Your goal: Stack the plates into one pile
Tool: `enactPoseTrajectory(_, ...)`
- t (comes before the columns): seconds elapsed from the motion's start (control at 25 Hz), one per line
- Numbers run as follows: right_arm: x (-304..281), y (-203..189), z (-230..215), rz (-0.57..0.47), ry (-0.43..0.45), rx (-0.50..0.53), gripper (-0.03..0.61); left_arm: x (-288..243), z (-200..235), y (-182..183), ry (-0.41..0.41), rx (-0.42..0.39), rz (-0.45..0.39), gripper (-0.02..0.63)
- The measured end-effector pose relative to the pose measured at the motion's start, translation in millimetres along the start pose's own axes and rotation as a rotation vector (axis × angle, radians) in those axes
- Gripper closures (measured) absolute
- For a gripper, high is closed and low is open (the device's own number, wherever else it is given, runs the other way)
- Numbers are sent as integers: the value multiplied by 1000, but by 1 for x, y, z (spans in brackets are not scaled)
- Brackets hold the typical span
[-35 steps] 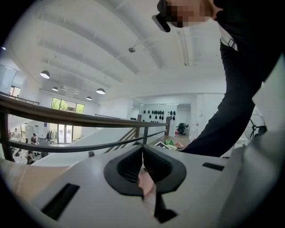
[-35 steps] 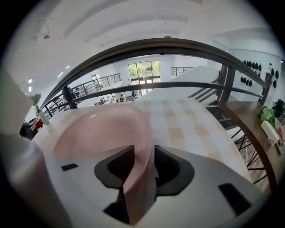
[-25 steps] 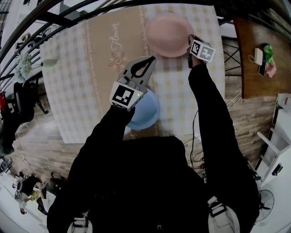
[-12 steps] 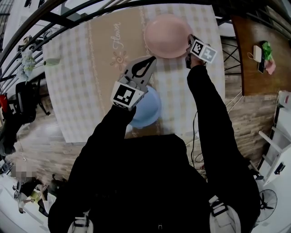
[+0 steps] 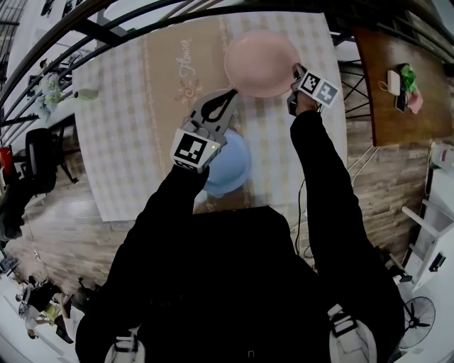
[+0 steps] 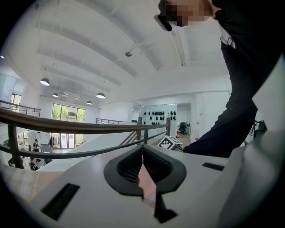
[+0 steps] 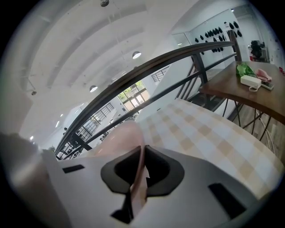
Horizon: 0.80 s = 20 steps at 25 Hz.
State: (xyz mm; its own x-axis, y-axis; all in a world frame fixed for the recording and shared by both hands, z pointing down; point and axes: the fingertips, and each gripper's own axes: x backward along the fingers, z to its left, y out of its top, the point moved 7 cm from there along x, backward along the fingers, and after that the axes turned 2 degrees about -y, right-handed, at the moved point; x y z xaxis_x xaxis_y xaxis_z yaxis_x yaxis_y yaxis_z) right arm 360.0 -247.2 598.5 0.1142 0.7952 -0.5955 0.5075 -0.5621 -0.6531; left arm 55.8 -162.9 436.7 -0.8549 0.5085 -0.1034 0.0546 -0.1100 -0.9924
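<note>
A table (image 5: 120, 156) under a checked cloth fills the upper middle of the head view, with a beige runner (image 5: 167, 106) printed with a flower motif down its centre. A dark railing (image 5: 142, 18) curves past its far edge. A person in black sleeves (image 5: 323, 170) leans over the near side. To the right, apart from the big table, stands a wooden side table (image 5: 386, 113) carrying a small white object (image 5: 394, 81) and something green (image 5: 408, 74).

The pink plate (image 5: 261, 62) is over the far part of the cloth, right of the runner. Whether it rests on the cloth or hangs just above it cannot be told. The blue plate (image 5: 230, 169) lies on the near part of the table, well apart from the pink one and partly covered by the left gripper's body.

The right gripper (image 5: 294, 71) is at the pink plate's right rim. In the right gripper view its jaws have just been closing, and that gripper (image 7: 142, 148) now pinches the rim between its pads, the pink plate (image 7: 118, 138) rising tilted beyond them.

The left gripper (image 5: 231, 93) hangs above the runner's right edge, between the two plates, its tips just beside the pink plate's near-left edge. In the left gripper view this gripper (image 6: 142, 148) has its tips pressed together with nothing held; a pinkish surface shows through the gap behind them.
</note>
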Motion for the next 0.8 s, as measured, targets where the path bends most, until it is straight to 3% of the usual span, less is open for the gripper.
enactPoseTrajectory(0.32,47,-11,12,10,45,-50,555,35,-7,13,39,-10,-25,594)
enactPoseTrajectory(0.8,109,-53,54,50,139,-43,551,92,-24,31,77,-36,-71,594)
